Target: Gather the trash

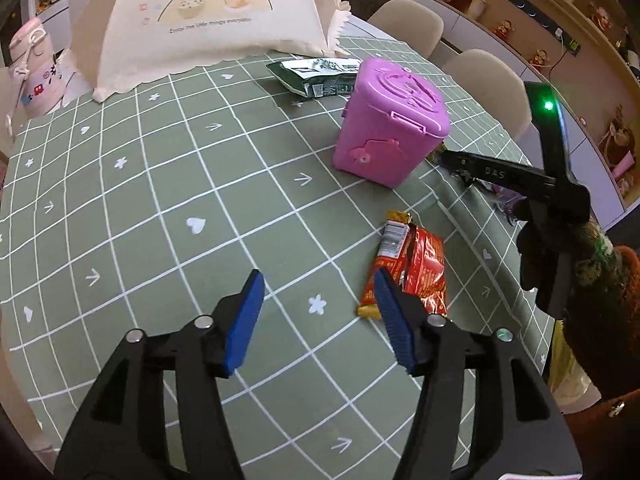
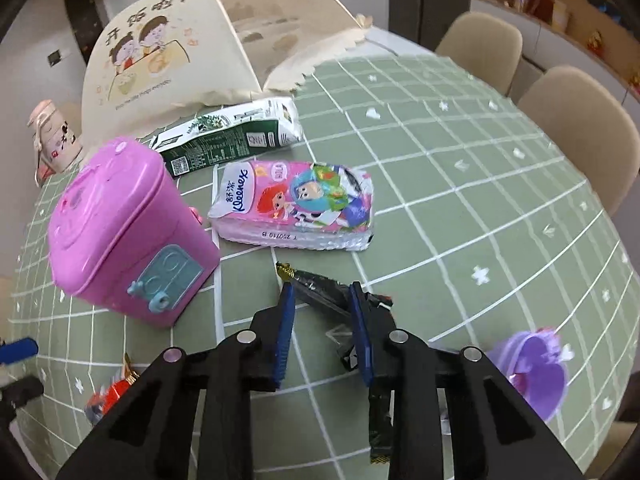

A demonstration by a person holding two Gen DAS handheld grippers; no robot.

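Observation:
A pink toy trash bin [image 1: 390, 124] with its lid shut stands on the green checked tablecloth [image 1: 160, 200]; it also shows in the right wrist view [image 2: 124, 228]. A red snack wrapper [image 1: 412, 268] lies flat just ahead of my left gripper [image 1: 318, 292], which is open and empty; its right fingertip overlaps the wrapper's left edge. My right gripper [image 2: 322, 300] is open, its fingers on either side of a black wrapper [image 2: 320, 290] lying on the cloth. The right gripper's body shows in the left wrist view [image 1: 500, 174] beside the bin.
A green and white pouch [image 2: 228, 136] and a Kleenex tissue pack [image 2: 296, 204] lie behind the bin. A cream mesh food cover [image 1: 208, 20] stands at the back. A purple object [image 2: 536, 372] lies at the right. Beige chairs [image 2: 576, 128] ring the far edge.

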